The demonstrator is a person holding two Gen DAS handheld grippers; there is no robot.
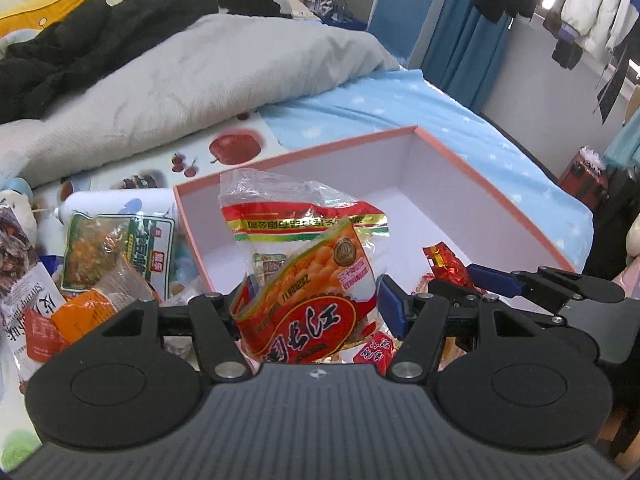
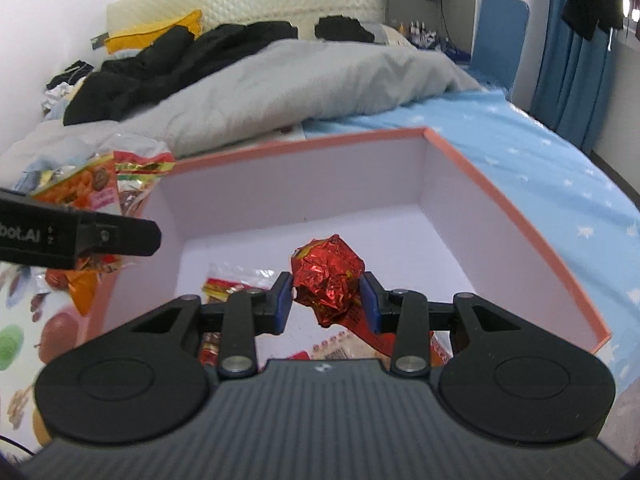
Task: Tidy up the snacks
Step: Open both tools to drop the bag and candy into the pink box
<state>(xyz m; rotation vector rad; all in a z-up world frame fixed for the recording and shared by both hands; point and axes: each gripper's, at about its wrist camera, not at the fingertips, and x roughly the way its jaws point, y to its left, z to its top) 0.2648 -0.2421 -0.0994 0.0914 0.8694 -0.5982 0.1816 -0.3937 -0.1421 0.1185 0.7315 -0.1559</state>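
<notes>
My left gripper (image 1: pixel 316 304) is shut on a bundle of snack bags (image 1: pixel 308 264), an orange-red corn-print pack in front of a clear red-striped one, held over the near left part of the pink-rimmed box (image 1: pixel 480 172). My right gripper (image 2: pixel 327 300) is shut on a crumpled red foil snack (image 2: pixel 328 280), above the box's white floor (image 2: pixel 400 240). From the left wrist view the right gripper (image 1: pixel 492 284) and its foil snack (image 1: pixel 444 264) show at the right. The left gripper's finger (image 2: pixel 116 236) and its bags (image 2: pixel 100 184) appear at the left of the right wrist view.
Several loose snack packs (image 1: pixel 116 252) lie on a fruit-print cloth (image 1: pixel 236 148) left of the box. More small packs (image 2: pixel 236 284) rest inside the box near its front. A grey duvet (image 2: pixel 300 80) and black clothes (image 1: pixel 80 48) cover the bed behind. Blue sheet (image 2: pixel 540 168) lies to the right.
</notes>
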